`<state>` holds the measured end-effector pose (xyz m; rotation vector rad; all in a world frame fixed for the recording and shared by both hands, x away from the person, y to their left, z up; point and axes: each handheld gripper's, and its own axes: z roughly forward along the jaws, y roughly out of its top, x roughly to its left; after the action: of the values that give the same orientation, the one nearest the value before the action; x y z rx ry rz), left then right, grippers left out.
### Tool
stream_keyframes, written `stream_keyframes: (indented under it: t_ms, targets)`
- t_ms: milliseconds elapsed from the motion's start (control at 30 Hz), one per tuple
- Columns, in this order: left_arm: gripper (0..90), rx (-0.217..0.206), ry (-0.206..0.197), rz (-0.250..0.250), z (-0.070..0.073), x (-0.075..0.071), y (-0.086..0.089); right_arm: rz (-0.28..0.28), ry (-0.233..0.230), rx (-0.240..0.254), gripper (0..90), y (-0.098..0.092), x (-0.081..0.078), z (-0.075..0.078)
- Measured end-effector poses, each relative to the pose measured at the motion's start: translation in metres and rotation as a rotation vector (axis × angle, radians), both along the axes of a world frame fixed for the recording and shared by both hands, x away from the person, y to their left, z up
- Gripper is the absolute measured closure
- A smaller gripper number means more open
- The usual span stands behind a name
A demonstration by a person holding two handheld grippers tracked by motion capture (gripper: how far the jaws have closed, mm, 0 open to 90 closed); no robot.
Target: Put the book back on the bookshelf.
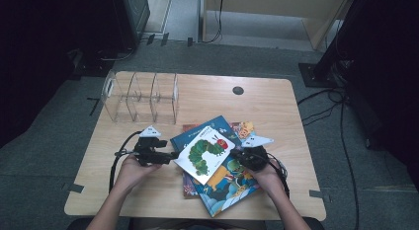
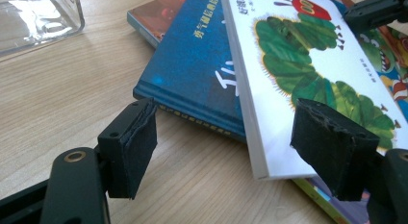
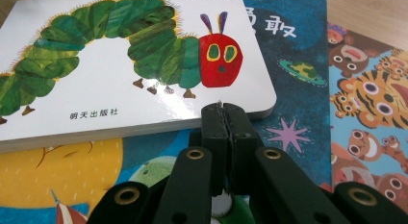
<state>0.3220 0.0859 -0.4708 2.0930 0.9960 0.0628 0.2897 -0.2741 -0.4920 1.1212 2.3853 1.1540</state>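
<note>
**Straddling the caterpillar book's corner with the left gripper**

Lying on top of a loose stack of picture books, the white caterpillar board book (image 1: pixel 206 153) sits askew, its long axis running diagonally from the near left of the stack toward the far right. The left gripper (image 1: pixel 170 155) is at the book's left edge with its jaws spread wide. In the left gripper view that gripper (image 2: pixel 231 147) has one pad on the bare wood and the other over the cover, so the book's near corner falls between them, not yet clamped. The right gripper (image 1: pixel 236 155) sits at the book's opposite, right edge; in the right gripper view it (image 3: pixel 225 119) has its jaws pressed together with nothing between them, the tips just at the rounded corner by the red head. Both hands are about equally near, but the left looks the readier to take hold, judging by its spread jaws.

Under the caterpillar book lies a dark blue hardback (image 2: pixel 197 75), and beneath that a cartoon animal book (image 3: pixel 370 118) and others, fanned out unevenly. The stack rests on a pale wooden worktop (image 1: pixel 276 106). Beyond the caterpillar book, to its far left, stands a clear acrylic divider rack (image 1: pixel 141 97), its slots empty. Past the worktop lie grey carpet and trailing cables.
</note>
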Motion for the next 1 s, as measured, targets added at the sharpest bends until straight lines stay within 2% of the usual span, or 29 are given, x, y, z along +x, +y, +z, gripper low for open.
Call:
stream_keyframes:
  t_ms: [33, 100, 233, 400, 533, 633, 933, 1000]
  targets:
    - [24.4, -0.019, 0.013, -0.015, 0.000, 0.001, 0.001, -0.003, -0.006, -0.001, 90.0, 0.001, -0.001, 0.000]
    - [21.1, -0.027, 0.024, -0.018, 0.000, 0.002, 0.001, -0.015, 0.005, 0.013, 90.0, 0.002, -0.001, -0.001]
    - [18.5, -0.042, 0.016, -0.027, 0.000, 0.003, 0.001, -0.011, 0.001, 0.032, 90.0, 0.005, 0.000, -0.002]
    - [20.0, -0.034, 0.033, -0.026, -0.003, 0.005, 0.001, -0.013, 0.003, 0.037, 90.0, 0.011, 0.003, -0.002]
    - [25.5, -0.039, 0.055, -0.037, -0.006, 0.005, 0.002, -0.009, 0.008, 0.040, 90.0, 0.015, 0.005, -0.002]
    - [26.2, -0.038, 0.061, -0.043, -0.007, 0.005, 0.002, -0.007, 0.005, 0.037, 90.0, 0.018, 0.005, -0.002]
    - [26.3, -0.018, 0.111, -0.041, -0.014, 0.004, -0.001, 0.020, 0.010, 0.045, 90.0, 0.031, 0.007, -0.002]
    - [26.5, -0.032, 0.124, -0.045, -0.016, 0.004, -0.003, 0.016, 0.013, 0.048, 90.0, 0.032, 0.007, -0.002]
